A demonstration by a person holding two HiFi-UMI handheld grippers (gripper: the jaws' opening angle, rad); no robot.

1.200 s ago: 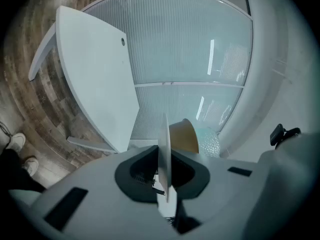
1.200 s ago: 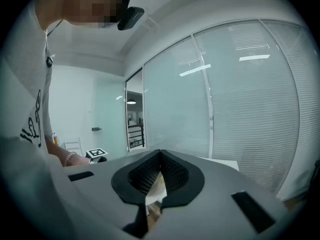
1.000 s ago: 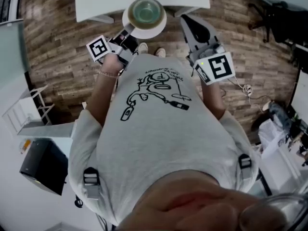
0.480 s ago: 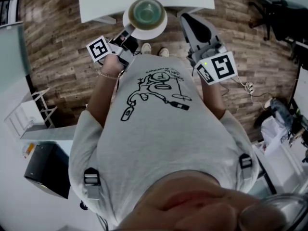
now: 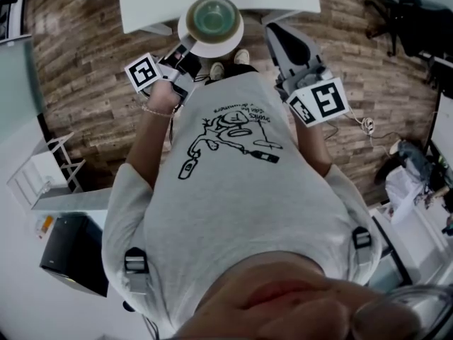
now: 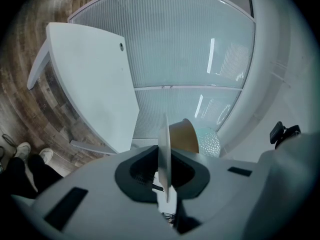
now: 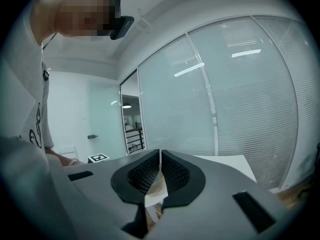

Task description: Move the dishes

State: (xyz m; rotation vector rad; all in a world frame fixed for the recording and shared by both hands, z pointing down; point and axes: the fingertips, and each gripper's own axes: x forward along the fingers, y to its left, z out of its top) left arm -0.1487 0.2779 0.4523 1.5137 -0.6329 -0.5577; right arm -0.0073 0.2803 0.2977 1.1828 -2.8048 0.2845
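The carrying step is judged to be in hand. At the near edge of the white rectangular table [image 5: 148,6], the round white plate [image 5: 226,46], bearing the round green bowl [image 5: 214,16], is pinched at its rim by the left gripper [image 5: 185,48]. The right gripper [image 5: 271,28] is pressed together on nothing beside it. A level set-down is called for next.

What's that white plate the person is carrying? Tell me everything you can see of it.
The plate is round, plain white and thin, and looks like glazed ceramic. It is held roughly level in the air above the wooden floor, just in front of a white table. The left tongs clamp its near rim, and a green bowl sits in its middle.
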